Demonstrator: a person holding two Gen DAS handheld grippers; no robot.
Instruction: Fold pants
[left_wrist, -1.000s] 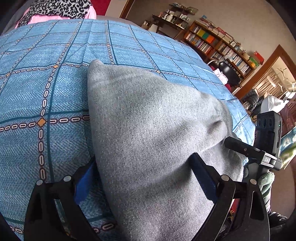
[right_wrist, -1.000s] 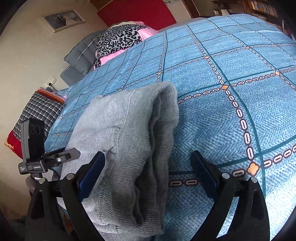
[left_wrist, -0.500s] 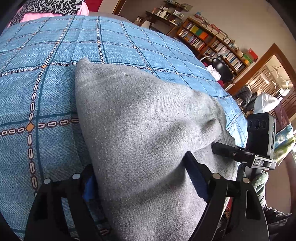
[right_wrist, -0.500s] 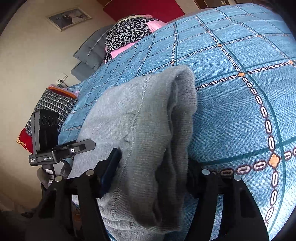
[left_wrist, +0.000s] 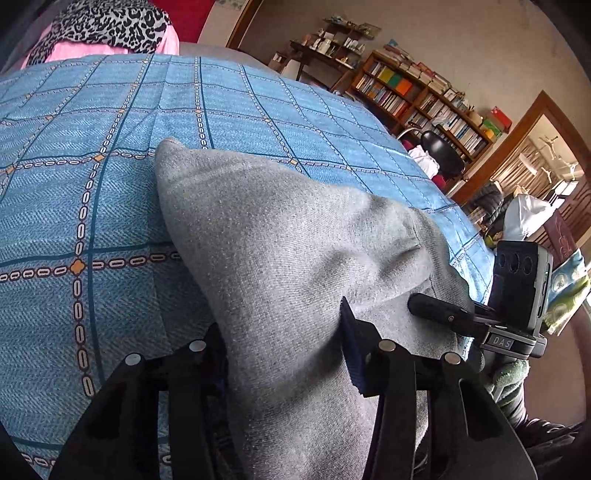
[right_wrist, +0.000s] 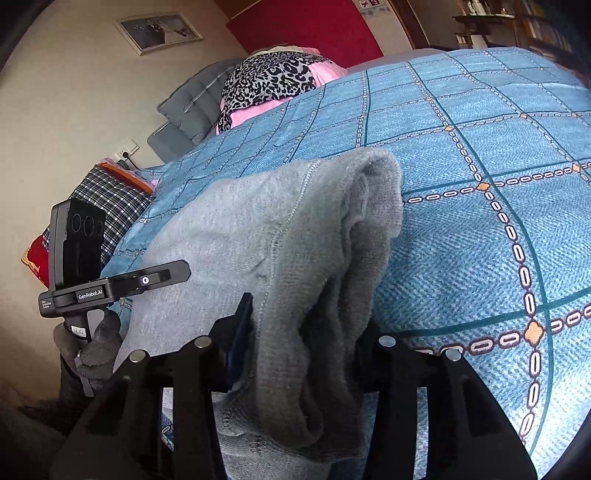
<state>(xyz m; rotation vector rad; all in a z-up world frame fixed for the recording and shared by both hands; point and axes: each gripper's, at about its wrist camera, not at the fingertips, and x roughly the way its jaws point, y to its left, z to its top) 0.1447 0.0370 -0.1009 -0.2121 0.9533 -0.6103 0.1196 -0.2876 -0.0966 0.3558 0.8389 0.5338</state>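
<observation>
- We see the grey pants (left_wrist: 295, 266) lying on the blue checked bedspread (left_wrist: 92, 206), at its near edge, bunched into a thick folded stack.
- Our left gripper (left_wrist: 284, 350) sits low and level at the bed's edge, its jaws clamped onto the near end of the pants, cloth bulging up between the fingers.
- From the right wrist view, our right gripper (right_wrist: 306, 343) is likewise clenched on the pants (right_wrist: 280, 240), pinching the layered, seamed end.
- In that same view a gloved left hand (right_wrist: 92, 343) grips its handle upright, beside the cloth on the left.
- Both grippers point forward across the bed, side by side along the same edge of the garment.
- A leopard-print pillow (right_wrist: 273, 81) lies far off at the head of the bed.
</observation>
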